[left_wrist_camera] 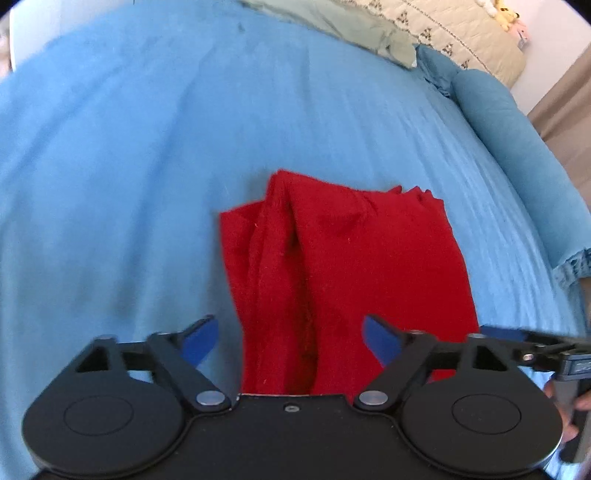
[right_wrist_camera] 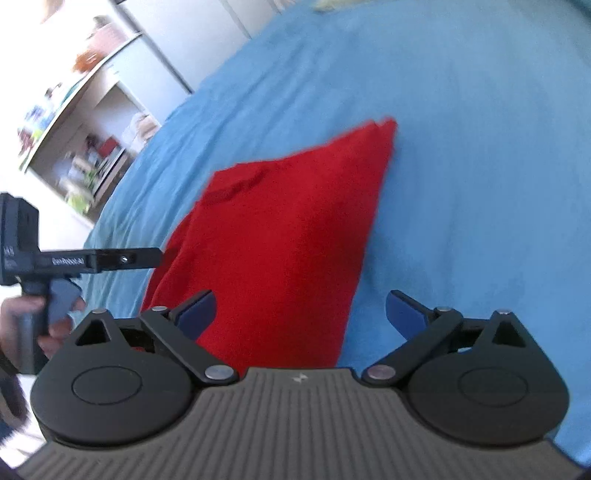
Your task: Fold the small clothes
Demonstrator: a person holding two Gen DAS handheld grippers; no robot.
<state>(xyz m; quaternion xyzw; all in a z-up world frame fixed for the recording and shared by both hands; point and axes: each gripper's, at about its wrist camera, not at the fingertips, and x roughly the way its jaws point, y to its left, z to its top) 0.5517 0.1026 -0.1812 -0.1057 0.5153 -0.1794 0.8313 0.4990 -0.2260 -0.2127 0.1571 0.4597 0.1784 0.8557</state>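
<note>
A red garment (left_wrist_camera: 332, 266) lies folded into a rough rectangle on the blue bedspread (left_wrist_camera: 129, 166). My left gripper (left_wrist_camera: 290, 341) is open and empty, its blue pads spread over the garment's near edge. In the right wrist view the same red garment (right_wrist_camera: 280, 240) runs away from me. My right gripper (right_wrist_camera: 299, 317) is open and empty above the garment's near right edge. The left gripper's body (right_wrist_camera: 99, 260) shows at the left of the right wrist view, and the right gripper's finger (left_wrist_camera: 517, 338) enters at the right of the left wrist view.
A blue pillow (left_wrist_camera: 517, 147) lies along the bed's right side, with a pale green cloth (left_wrist_camera: 351, 29) and a cream quilt (left_wrist_camera: 461, 33) at the far end. White shelves (right_wrist_camera: 85, 122) with small items stand beyond the bed's left side.
</note>
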